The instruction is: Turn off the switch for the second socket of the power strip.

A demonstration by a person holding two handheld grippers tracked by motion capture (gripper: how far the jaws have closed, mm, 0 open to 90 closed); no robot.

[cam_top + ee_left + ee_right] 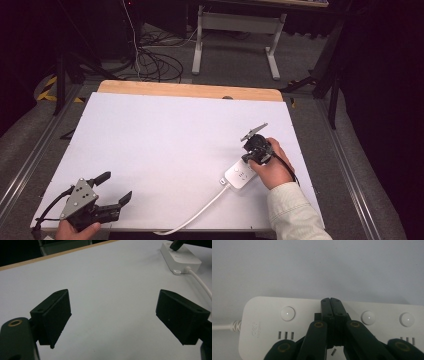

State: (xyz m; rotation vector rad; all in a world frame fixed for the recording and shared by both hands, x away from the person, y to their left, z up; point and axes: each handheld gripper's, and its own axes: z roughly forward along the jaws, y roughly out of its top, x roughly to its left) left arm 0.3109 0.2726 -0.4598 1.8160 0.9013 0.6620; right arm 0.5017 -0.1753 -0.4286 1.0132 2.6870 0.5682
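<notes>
1. High view: we hold the right gripper [248,158] on the power strip [240,175] at the table's [165,130] near right; the left gripper [114,187] waits, near left.
2. Left gripper view: its jaws stand wide apart, empty.
3. Right gripper view: jaws pressed together, tips on the strip between its round buttons [287,313], likely to press a switch.

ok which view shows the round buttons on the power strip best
The right gripper view: the power strip lies close below, with three round buttons clear beside the shut right gripper. The high view shows the strip small, partly under the hand. The left gripper view catches one end far off.
</notes>
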